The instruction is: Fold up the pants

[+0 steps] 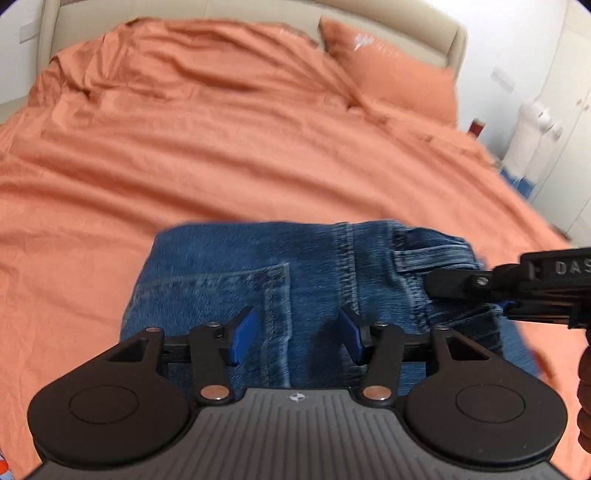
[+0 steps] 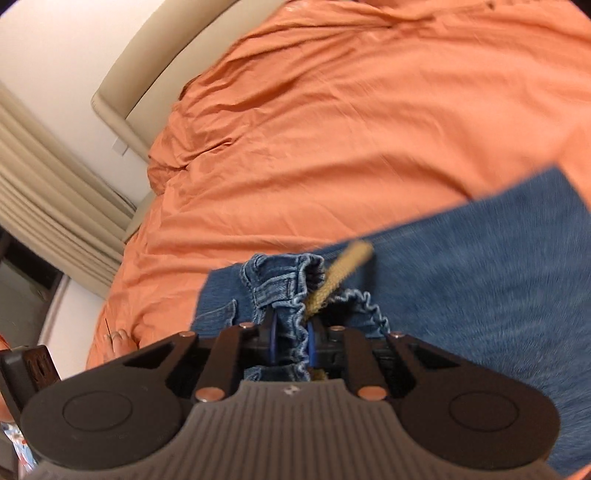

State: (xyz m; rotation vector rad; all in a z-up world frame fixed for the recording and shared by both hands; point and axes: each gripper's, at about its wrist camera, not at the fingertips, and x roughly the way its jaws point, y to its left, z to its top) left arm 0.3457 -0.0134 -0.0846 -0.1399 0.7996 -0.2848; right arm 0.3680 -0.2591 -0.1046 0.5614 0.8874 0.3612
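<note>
Blue jeans lie on the orange bed sheet, with a back pocket and seams facing up. My left gripper hovers just over them, its blue pads wide apart and nothing pinched between them. My right gripper is shut on the gathered elastic waistband of the jeans, and a tan drawstring sticks out beside the pads. In the left wrist view the right gripper comes in from the right at the belt-loop corner. The cloth under both grippers is hidden.
An orange pillow rests against the beige headboard at the far end of the bed. White cylindrical items stand by the wall on the right. A beige curtain hangs beyond the bed's edge, and a person's foot shows beside it.
</note>
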